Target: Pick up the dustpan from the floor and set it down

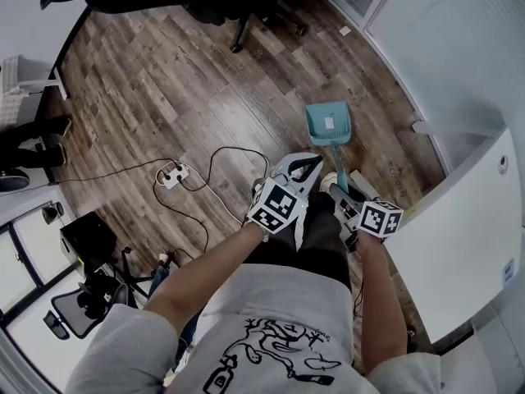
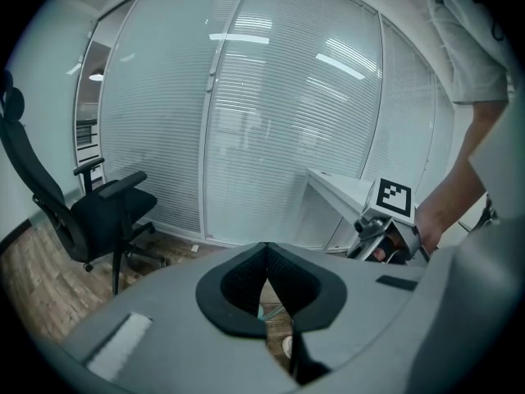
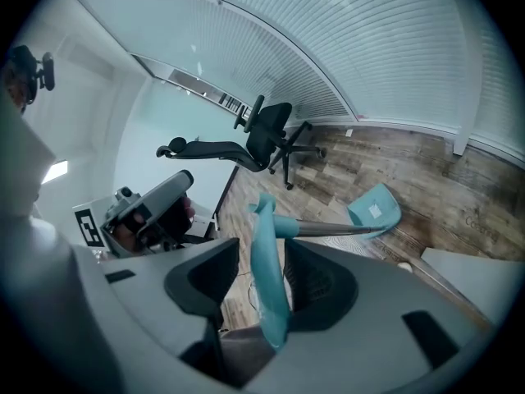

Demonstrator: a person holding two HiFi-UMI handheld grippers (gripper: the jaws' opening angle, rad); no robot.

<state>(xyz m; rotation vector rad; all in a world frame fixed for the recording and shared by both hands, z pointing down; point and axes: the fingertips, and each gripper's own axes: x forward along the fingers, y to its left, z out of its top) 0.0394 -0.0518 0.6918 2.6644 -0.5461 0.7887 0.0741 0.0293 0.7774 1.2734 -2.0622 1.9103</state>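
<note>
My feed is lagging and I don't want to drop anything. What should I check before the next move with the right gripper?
1. Dustpan down on the floor: ok, its pan seems to rest there by the wall.
2. Right gripper clamped on the handle: not ok; the handle stands between the jaws with a gap on one side.
3. Left gripper shut and empty: ok.
4. Power strip clear of the dustpan: ok.
5. Handle will stand unsupported: cannot tell.
</note>
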